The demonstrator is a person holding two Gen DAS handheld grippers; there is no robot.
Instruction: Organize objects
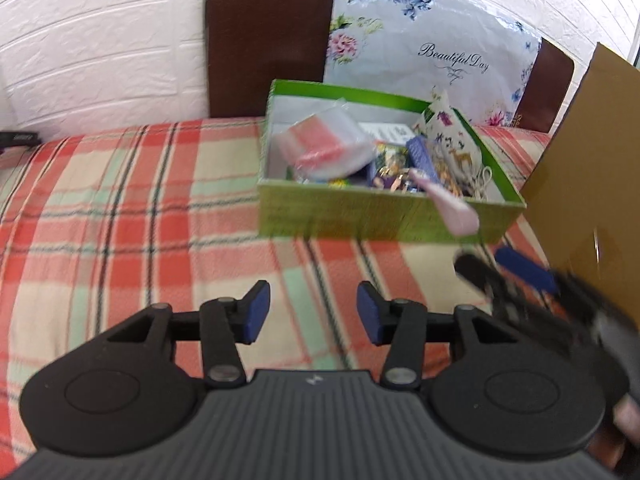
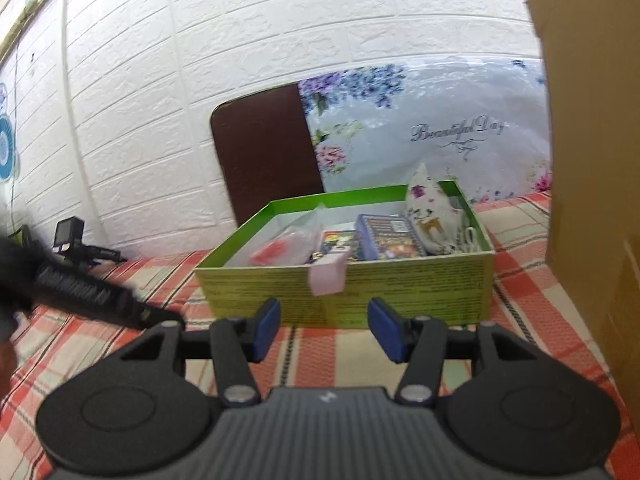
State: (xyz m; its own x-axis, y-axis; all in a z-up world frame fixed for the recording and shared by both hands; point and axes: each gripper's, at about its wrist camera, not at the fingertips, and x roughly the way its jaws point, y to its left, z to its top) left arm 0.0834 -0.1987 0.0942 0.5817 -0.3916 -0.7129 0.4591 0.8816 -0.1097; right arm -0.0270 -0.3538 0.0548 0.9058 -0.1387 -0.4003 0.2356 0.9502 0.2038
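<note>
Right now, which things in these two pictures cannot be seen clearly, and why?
- Green box floor: both views, covered by the plastic bag and other packets.
- Pink object over the near wall: both views, motion blur hides its shape and support.
- Right gripper: left wrist view, blurred; open in its own view.
- Cardboard box: cut by the right edge in both views.
- Black device by the wall: right wrist view, too small.

Pink object (image 1: pixel 448 204) leans over full green box's (image 1: pixel 340 212) front rim.
</note>
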